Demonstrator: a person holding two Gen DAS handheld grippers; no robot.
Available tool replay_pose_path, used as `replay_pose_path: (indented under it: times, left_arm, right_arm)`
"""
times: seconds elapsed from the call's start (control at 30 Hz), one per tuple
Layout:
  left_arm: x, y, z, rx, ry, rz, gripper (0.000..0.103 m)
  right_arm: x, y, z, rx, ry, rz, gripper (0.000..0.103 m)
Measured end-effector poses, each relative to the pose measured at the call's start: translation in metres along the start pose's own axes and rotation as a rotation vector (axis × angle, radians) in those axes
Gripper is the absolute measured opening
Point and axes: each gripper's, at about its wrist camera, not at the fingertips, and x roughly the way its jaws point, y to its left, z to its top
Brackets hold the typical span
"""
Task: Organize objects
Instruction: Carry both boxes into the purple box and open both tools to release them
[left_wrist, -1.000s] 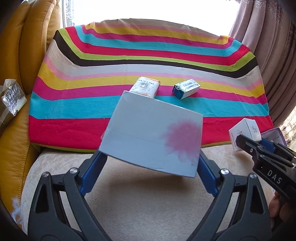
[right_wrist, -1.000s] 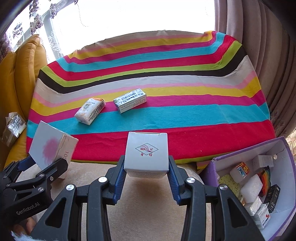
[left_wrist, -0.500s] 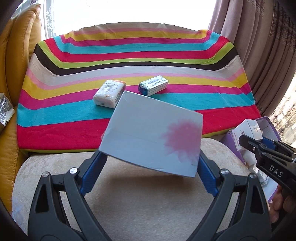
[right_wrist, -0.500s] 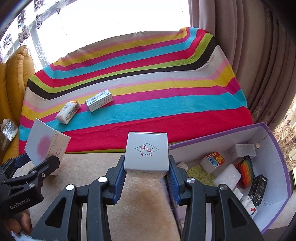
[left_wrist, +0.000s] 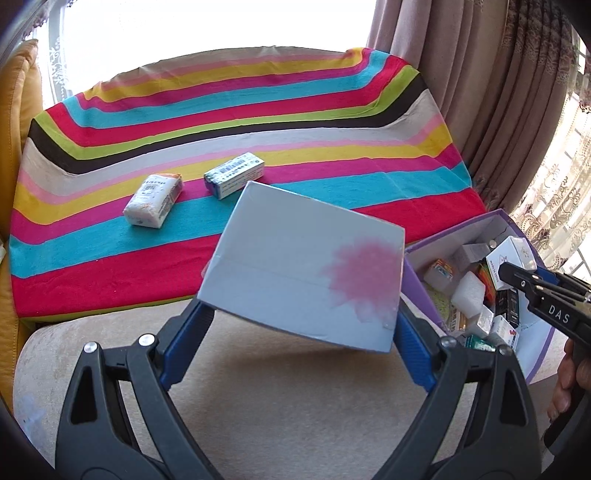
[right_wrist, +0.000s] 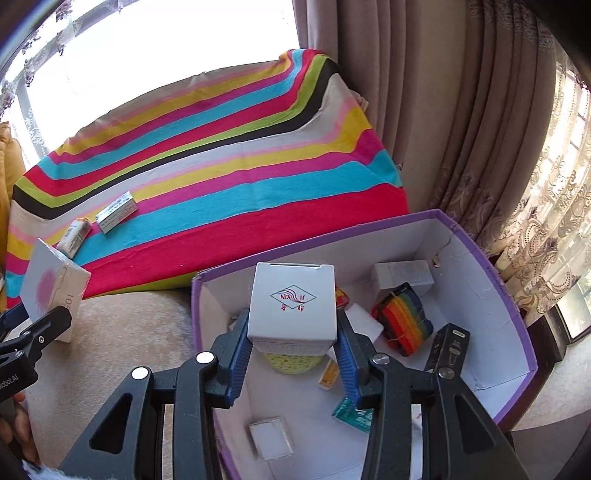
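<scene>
My left gripper (left_wrist: 301, 328) is shut on a large pale box with a pink flower print (left_wrist: 295, 273), held tilted above the beige cushion; the same flower box (right_wrist: 51, 288) shows at the left edge of the right wrist view. My right gripper (right_wrist: 293, 349) is shut on a small white box with a red and green diamond logo (right_wrist: 291, 301), hanging over the open purple-rimmed storage box (right_wrist: 491, 280). That small white box (left_wrist: 511, 258) also shows at the right of the left wrist view, above the storage box (left_wrist: 417, 273).
On the striped cloth (left_wrist: 258, 122) lie a white packet (left_wrist: 153, 199) and a blue-and-silver carton (left_wrist: 236, 173). The storage box holds several items, among them a rainbow-striped bundle (right_wrist: 402, 317), a black carton (right_wrist: 447, 347) and a white block (right_wrist: 364, 319). Curtains (right_wrist: 424, 92) hang at the right.
Both grippers have swung to the right with their boxes. The storage box has come into full view, and the small white box now hangs over it instead of over the cushion.
</scene>
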Motion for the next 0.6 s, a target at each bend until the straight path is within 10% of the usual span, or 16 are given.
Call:
replay_pose_path:
  times: [0.6]
  left_arm:
    - [0.012, -0.106, -0.003, 0.212, 0.05, -0.188, 0.094]
  right_arm:
    - [-0.011, -0.092, -0.016, 0.05, 0.019, -0.169, 0.044]
